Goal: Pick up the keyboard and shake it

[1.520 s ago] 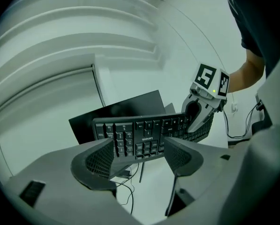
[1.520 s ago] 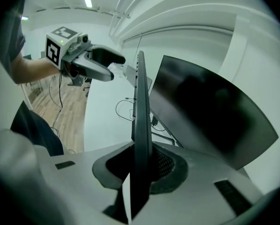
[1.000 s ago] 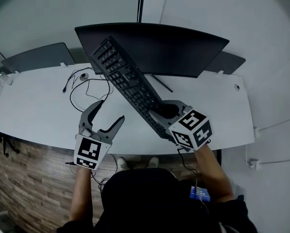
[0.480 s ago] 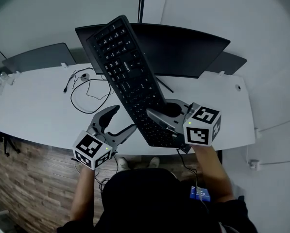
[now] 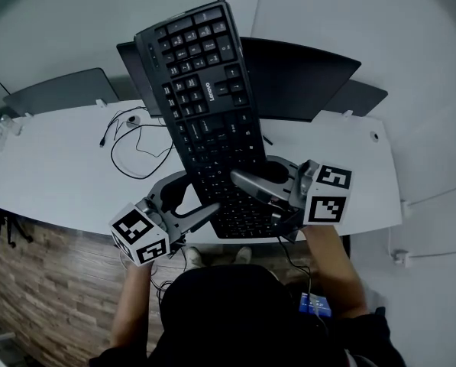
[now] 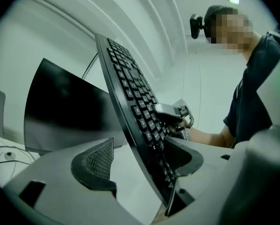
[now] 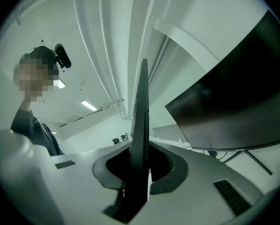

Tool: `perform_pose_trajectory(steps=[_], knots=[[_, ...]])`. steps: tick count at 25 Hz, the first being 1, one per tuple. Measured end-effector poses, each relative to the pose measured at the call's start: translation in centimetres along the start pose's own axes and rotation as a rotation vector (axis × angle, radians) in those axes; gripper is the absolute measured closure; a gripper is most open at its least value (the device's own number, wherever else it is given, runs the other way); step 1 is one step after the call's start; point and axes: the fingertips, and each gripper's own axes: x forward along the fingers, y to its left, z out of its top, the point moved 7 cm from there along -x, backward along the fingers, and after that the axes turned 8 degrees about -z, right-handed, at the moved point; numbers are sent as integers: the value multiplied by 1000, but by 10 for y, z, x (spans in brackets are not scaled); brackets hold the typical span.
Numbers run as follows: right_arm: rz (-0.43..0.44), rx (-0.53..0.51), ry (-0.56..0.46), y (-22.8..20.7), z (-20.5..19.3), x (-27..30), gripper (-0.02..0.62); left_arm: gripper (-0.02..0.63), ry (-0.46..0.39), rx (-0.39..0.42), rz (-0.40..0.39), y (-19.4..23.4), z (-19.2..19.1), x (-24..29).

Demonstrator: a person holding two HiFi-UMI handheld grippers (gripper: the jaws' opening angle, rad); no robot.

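The keyboard is held above the table, running from 6 to 12 o'clock across the monitor, its near end clamped in the right tool, while the left tool at 7 o'clock gapes wide around its edge.

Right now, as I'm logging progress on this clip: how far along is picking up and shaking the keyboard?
Done: the keyboard is off the desk, tilted up before the monitor. In hand: the right tool is shut on its near end; the left tool straddles its edge, jaws apart, not clamped. Left: the shaking, which a single moment cannot confirm.
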Motion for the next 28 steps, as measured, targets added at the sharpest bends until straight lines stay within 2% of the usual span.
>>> perform_pose_trajectory(steps=[4,6,10,14,16,18,19,28], knots=[[74,24,-39,1,4,0,514,270,-148,-85,-118,-5,12,4],[102,41,-61,0,6,0,514,270,-185,-123,-163,-6,14,10],[144,97,-108,0,4,1,514,270,-190,-162,-229,-11,9,17],[166,152,-155,-1,-2,3,514,275,-157,-178,-266,-17,0,20],[167,171,-169,-1,-4,3,514,319,-144,-184,-283,-20,-4,20],[166,181,-175,-1,-5,4,514,417,-137,-178,-290,-23,-6,20],[165,185,-175,-1,-6,4,514,443,-136,-176,-290,-23,-6,20],[168,207,-166,-3,-5,4,514,483,-158,-245,-341,-21,-6,22]])
